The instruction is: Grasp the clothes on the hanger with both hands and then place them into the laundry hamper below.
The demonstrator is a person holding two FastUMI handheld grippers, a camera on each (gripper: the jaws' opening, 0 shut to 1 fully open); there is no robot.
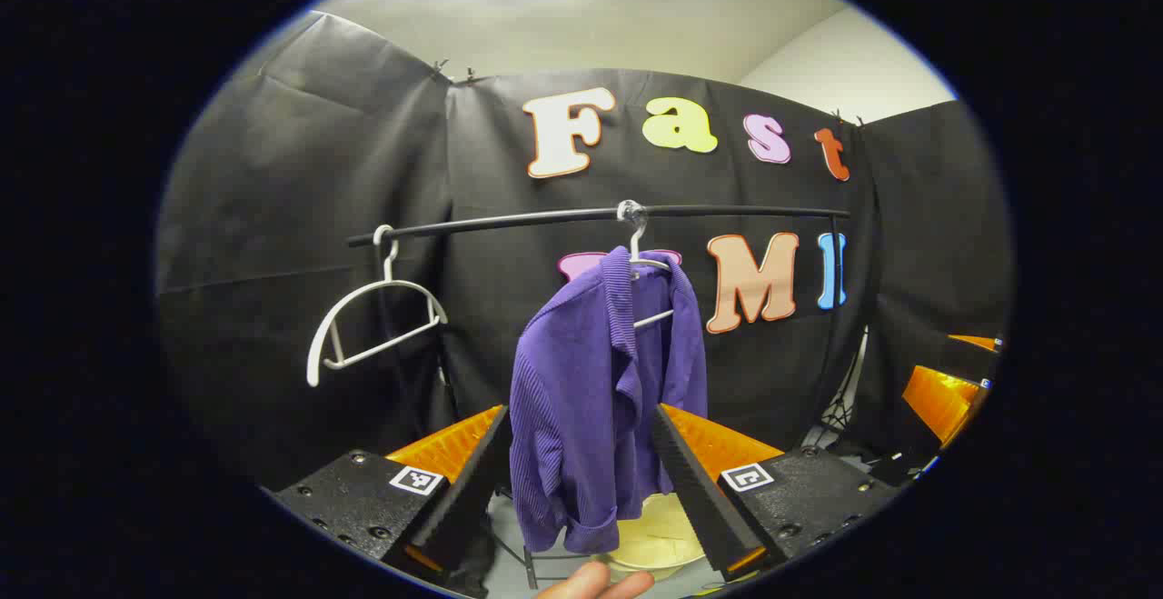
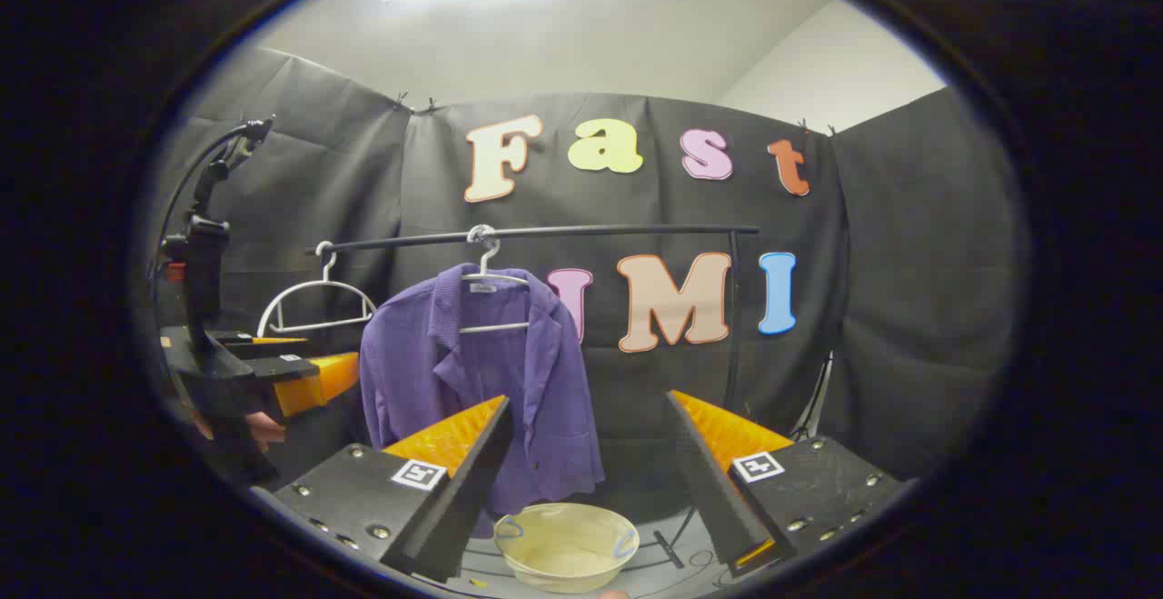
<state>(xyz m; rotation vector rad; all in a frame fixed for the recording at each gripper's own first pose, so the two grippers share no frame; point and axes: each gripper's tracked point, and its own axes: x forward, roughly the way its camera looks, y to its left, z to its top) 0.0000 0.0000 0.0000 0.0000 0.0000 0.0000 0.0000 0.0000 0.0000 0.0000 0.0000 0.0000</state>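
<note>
Approach step, nothing grasped yet.

Rail [image 1: 600,214] high ahead of both claws, spanning the booth. Purple shirt [image 1: 595,399] hanging from it on a white hanger [image 1: 639,254], dead ahead of the left claw [image 1: 581,481] and framed between its fingers in the left gripper view, though farther off and not touched. In the right gripper view, shirt [image 2: 472,381] ahead and to the left of the right claw [image 2: 591,472], partly behind its left finger. Empty hanger [image 1: 363,326] farther left on the rail, well apart from the shirt. Hamper [image 2: 565,544], a pale round basket with handles, low on the floor, below and just ahead of the shirt's hem, between the right claw's fingers at the bottom of that view.

Left claw released, fingers spread wide, holding nothing. Right claw likewise released and empty. Left claw also seen from the right gripper view at far left [image 2: 273,372], level with the shirt's sleeve, a hand under it.

Next, likely: advance both claws to the cloth, left onto the near shoulder or sleeve, right swung leftward onto the other side, then clench on fabric only, clear of the hanger's bar. After that, lift off the hanger's arms and lower straight down into the hamper. Risk judged: pulling the hanger off the rail along with the shirt.
</note>
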